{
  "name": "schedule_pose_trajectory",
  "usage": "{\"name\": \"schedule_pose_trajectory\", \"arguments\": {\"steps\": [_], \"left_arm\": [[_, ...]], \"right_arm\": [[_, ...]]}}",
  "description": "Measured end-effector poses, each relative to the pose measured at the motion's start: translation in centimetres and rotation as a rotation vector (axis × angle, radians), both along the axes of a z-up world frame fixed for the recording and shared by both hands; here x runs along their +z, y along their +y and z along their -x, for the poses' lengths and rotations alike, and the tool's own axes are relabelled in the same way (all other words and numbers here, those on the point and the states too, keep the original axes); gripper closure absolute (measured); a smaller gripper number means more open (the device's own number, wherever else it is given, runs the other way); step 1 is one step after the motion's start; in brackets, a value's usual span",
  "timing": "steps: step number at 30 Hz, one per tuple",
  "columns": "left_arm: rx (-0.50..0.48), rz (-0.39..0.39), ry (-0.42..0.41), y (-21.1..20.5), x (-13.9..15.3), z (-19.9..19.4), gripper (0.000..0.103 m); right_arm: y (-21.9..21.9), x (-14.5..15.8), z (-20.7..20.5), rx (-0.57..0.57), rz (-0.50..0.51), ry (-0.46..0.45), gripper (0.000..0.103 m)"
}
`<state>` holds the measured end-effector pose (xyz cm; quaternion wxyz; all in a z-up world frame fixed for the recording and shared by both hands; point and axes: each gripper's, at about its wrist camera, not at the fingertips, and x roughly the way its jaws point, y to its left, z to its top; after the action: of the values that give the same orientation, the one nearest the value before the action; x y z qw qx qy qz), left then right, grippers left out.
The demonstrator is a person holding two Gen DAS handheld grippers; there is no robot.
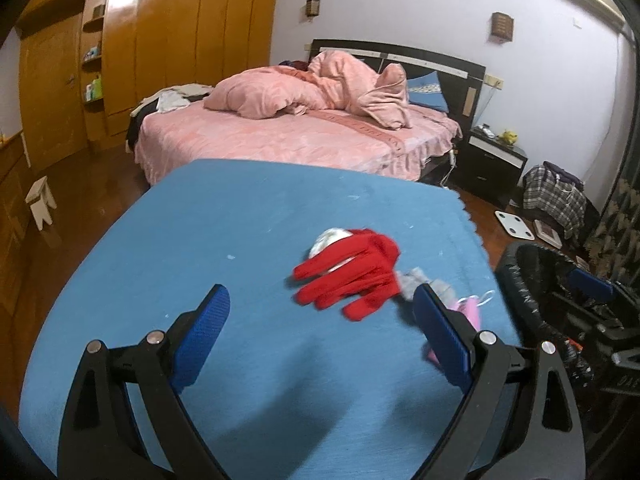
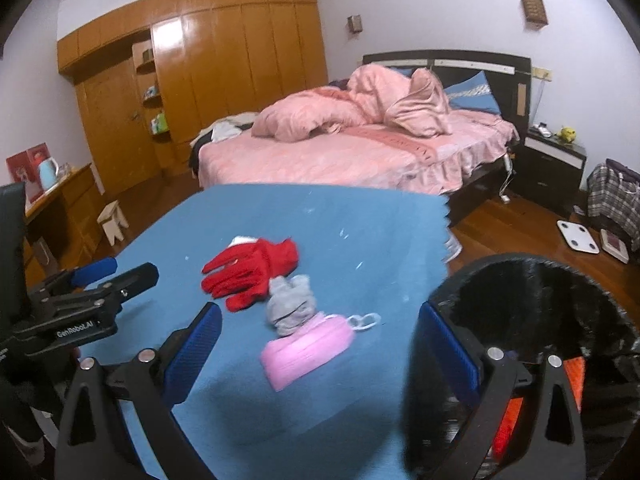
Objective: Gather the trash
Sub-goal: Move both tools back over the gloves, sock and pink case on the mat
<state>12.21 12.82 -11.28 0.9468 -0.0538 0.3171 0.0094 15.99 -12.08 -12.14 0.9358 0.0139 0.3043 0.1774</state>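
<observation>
A red glove [image 1: 352,276] [image 2: 250,270] lies on the blue-covered table [image 1: 200,240] [image 2: 360,232], partly over a white crumpled item [image 1: 330,240]. Beside it lie a grey crumpled cloth [image 2: 290,304] [image 1: 420,280] and a pink face mask [image 2: 308,346] [image 1: 472,312]. A bin lined with a black bag [image 2: 540,300] [image 1: 532,280] stands at the table's right edge. My left gripper [image 1: 320,312] is open and empty, just short of the glove; it also shows in the right wrist view [image 2: 100,276]. My right gripper [image 2: 320,332] is open and empty, its right finger over the bin's rim.
A bed with pink bedding [image 1: 300,136] [image 2: 360,148] stands beyond the table. A wooden wardrobe [image 1: 140,40] fills the left wall. A black nightstand [image 1: 488,164], a white scale [image 1: 514,224], a plaid bag [image 1: 556,200] and a small stool [image 1: 40,200] stand on the wooden floor.
</observation>
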Motion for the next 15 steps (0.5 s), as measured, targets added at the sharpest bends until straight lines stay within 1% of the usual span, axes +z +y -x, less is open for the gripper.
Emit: {"name": "schedule_pose_trajectory", "arguments": {"steps": [7, 15], "left_arm": [[0.023, 0.004, 0.030, 1.8, -1.7, -0.1, 0.013], [0.026, 0.003, 0.049, 2.2, -2.7, -0.6, 0.013]], "right_arm": [[2.3, -3.2, -1.8, 0.022, 0.034, 0.065, 0.009], [3.4, -6.1, -3.5, 0.033, 0.069, 0.133, 0.013]]}}
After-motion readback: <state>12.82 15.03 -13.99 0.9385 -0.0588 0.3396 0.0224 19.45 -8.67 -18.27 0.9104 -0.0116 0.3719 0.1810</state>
